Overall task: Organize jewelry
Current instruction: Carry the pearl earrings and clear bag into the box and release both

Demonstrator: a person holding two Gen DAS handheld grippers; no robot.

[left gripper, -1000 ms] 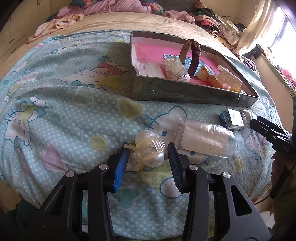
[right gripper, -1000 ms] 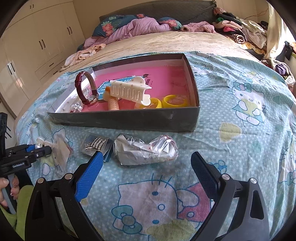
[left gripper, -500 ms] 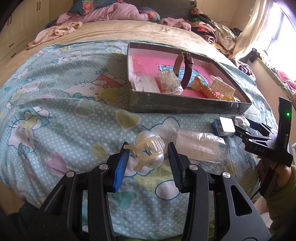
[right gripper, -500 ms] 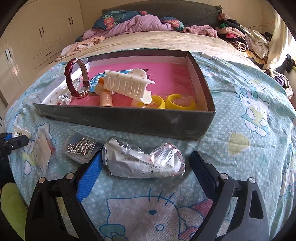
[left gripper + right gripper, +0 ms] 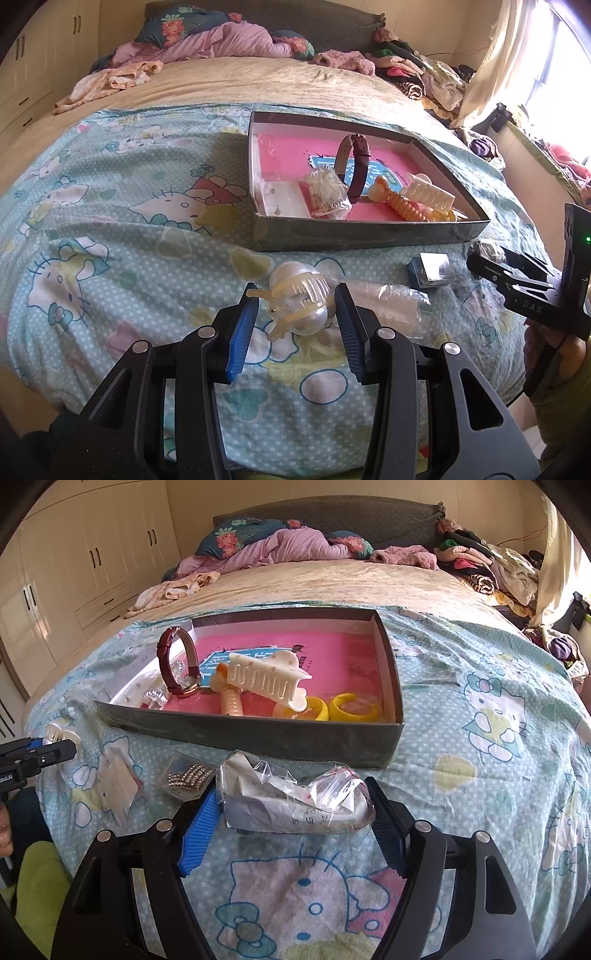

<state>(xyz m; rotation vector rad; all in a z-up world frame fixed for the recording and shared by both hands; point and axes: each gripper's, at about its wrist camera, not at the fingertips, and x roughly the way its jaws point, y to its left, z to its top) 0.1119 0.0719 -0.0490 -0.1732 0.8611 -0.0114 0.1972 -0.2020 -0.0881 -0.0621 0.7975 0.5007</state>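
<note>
Left gripper point(image 5: 297, 308): clamped a pearl clip point(image 5: 300, 308).
Right gripper point(image 5: 293, 808): jaws were closing around a bag point(image 5: 295, 799).
Box point(image 5: 251, 738): held a watch point(image 5: 177, 661).

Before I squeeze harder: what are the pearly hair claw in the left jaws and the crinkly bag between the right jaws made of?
The pearly translucent hair claw looks like hard glossy plastic: see-through teeth, bright highlights on its domes. The crinkly clear bag looks like thin soft plastic film, creased and shiny, with printed paper folded inside; the rest of its contents I cannot make out.
</note>
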